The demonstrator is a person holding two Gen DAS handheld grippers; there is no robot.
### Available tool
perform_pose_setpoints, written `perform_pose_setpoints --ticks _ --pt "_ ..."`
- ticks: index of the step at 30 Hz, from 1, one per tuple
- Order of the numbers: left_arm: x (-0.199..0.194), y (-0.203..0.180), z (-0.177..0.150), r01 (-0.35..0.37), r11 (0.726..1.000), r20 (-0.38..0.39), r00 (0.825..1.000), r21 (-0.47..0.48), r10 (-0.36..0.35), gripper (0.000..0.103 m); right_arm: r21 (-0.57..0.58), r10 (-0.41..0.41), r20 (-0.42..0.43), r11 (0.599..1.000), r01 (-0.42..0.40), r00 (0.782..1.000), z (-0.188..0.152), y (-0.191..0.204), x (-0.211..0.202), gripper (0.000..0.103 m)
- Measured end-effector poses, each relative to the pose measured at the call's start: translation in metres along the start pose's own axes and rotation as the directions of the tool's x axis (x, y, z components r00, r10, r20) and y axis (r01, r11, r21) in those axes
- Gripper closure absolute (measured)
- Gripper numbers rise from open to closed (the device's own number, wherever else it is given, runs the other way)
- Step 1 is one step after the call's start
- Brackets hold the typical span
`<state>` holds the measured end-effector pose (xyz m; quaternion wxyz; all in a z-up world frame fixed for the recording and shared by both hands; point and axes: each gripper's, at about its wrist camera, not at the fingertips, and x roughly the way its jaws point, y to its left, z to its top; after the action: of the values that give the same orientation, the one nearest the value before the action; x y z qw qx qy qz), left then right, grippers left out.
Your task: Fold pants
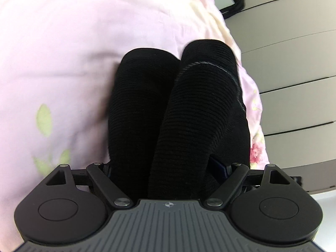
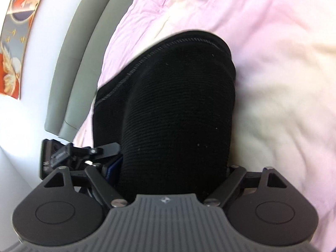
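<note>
So both sides had the black ribbed pants [image 1: 174, 109] bunched up between the jaws. The left hand-held gripper [image 1: 168, 174] was clamped on a thick fold, the legs trailing ahead of it over the pink floral bedspread [image 1: 63, 52]. On the right hand-held gripper [image 2: 172, 180], fabric filled wide jaws; honestly couldn't tell if the pads pressed on it.

Pants [image 1: 178, 109]: 1 pair, black ribbed knit, 2 bunched lobes in left wrist view
Grippers: 2, left gripper [image 1: 168, 176], right gripper [image 2: 166, 178]
Bedcover [image 1: 63, 63]: 1, pink floral
Wall picture [image 2: 19, 21]: 1
</note>
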<state>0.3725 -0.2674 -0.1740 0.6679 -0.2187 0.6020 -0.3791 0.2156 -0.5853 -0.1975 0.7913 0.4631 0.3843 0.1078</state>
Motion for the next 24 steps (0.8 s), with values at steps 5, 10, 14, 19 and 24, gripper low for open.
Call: perform_pose_setpoints --ticks 5,10,14,19,24 --pt "-0.003 -0.019 -0.005 -0.002 0.997 0.043 0.999 0.079 -0.001 0.006 0.04 0.002 0.054 0.999 -0.004 0.999 -0.017 -0.004 -0.012 0.021" --pt "-0.023 -0.033 -0.03 -0.035 0.986 0.039 0.999 0.165 0.029 0.004 0.106 -0.015 0.092 0.994 0.005 0.996 -0.038 -0.006 -0.033 0.02" --pt "-0.038 -0.038 -0.053 -0.11 0.96 0.066 0.993 0.258 0.096 0.003 0.118 -0.054 0.121 0.992 0.04 0.991 -0.054 -0.003 -0.053 0.02" --pt "-0.034 -0.036 -0.073 -0.175 0.937 0.094 0.984 0.302 0.154 0.003 0.104 -0.122 0.148 0.989 0.107 0.981 -0.084 0.005 -0.079 0.019" --pt "-0.032 -0.051 -0.095 -0.299 0.882 0.156 0.953 0.365 0.259 0.003 -0.055 -0.318 0.025 0.946 0.319 0.948 -0.112 0.012 -0.073 0.023"
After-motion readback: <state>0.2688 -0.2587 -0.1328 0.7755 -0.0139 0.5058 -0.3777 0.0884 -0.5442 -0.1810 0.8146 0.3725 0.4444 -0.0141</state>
